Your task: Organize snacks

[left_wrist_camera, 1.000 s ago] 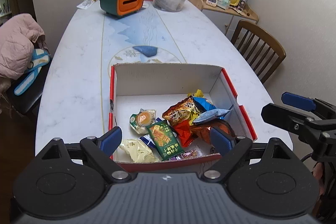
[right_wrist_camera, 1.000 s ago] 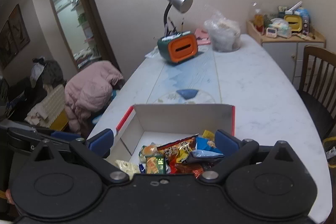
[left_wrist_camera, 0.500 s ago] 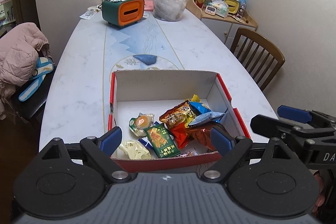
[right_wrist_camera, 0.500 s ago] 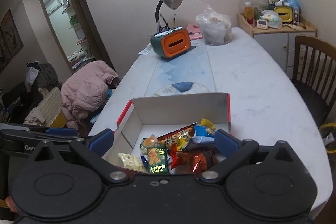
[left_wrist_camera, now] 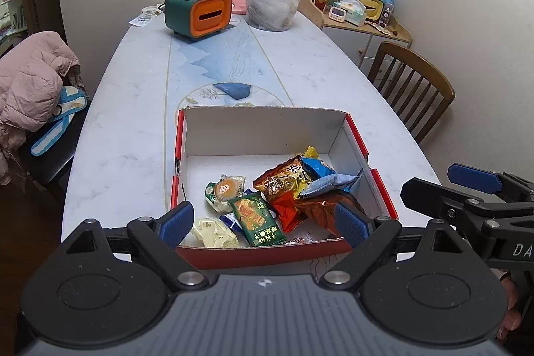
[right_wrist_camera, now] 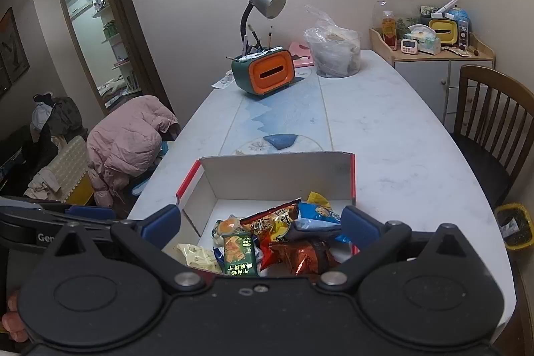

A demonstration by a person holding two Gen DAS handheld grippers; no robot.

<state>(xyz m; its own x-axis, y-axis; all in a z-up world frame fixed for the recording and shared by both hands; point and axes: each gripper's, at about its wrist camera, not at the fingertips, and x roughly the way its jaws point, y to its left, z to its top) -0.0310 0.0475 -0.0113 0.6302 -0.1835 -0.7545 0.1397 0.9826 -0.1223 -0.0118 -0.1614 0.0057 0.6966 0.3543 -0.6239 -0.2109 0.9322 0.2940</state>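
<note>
With both your left gripper (left_wrist_camera: 263, 224) and right gripper (right_wrist_camera: 261, 227) spread wide and empty above the box (left_wrist_camera: 263, 119), where the snacks (left_wrist_camera: 283, 196) lie heaped at its near end, you seem between picks, so lower onto one packet next.

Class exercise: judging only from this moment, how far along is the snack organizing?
Done: snack packets lie piled in the red-edged box. In hand: nothing; the left claw and right claw hover open, empty. Left: the jumbled packets are unsorted.
</note>
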